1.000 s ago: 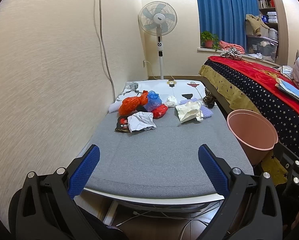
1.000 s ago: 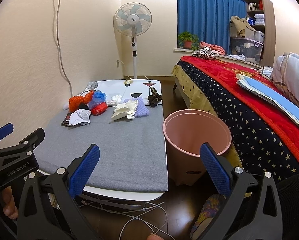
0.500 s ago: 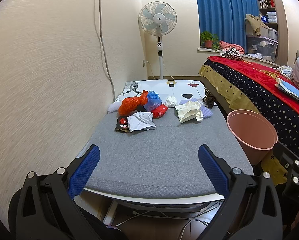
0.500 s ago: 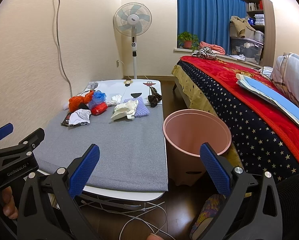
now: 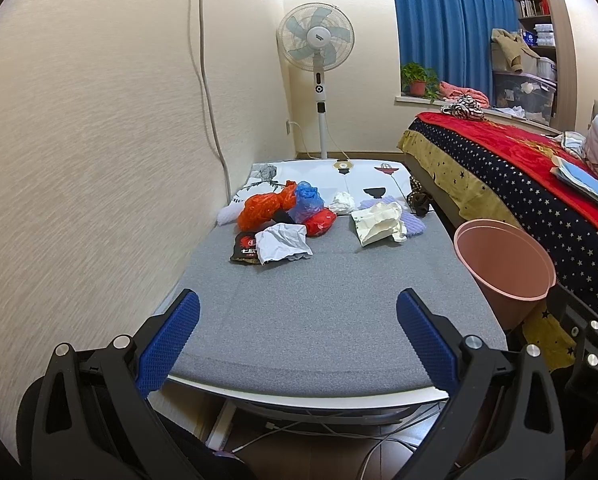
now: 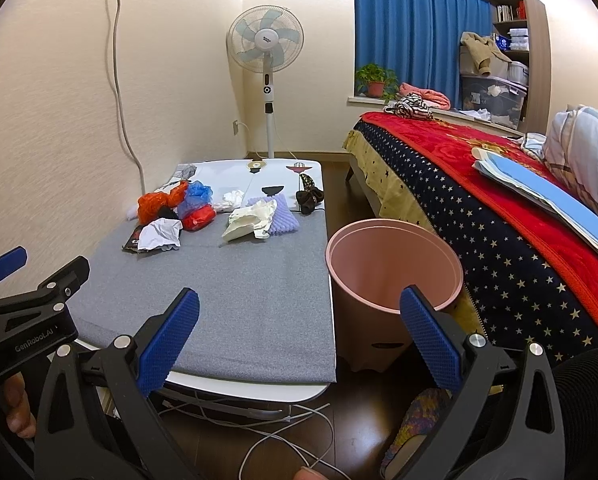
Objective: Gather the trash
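Nothing picked up yet. Left gripper (image 5: 297, 334) spread wide, empty, hovering at near edge of low table (image 5: 323, 320); right gripper (image 6: 299, 336) same — wide, empty, near pink bin (image 6: 393, 268).

Trash heaped at table's far end: crumpled white paper (image 5: 283, 243) closest, orange bag (image 5: 261, 210) behind it, cream wad (image 5: 379, 222) off to right.

My take: reach left for white paper first, come in low, pinch crumpled bulk not loose flap — thin stuff slips. Bin sits just beside table's right edge, so short carry.

Black packet (image 5: 245, 249) half under crumpled paper (image 5: 283, 242); print perhaps unreadable.
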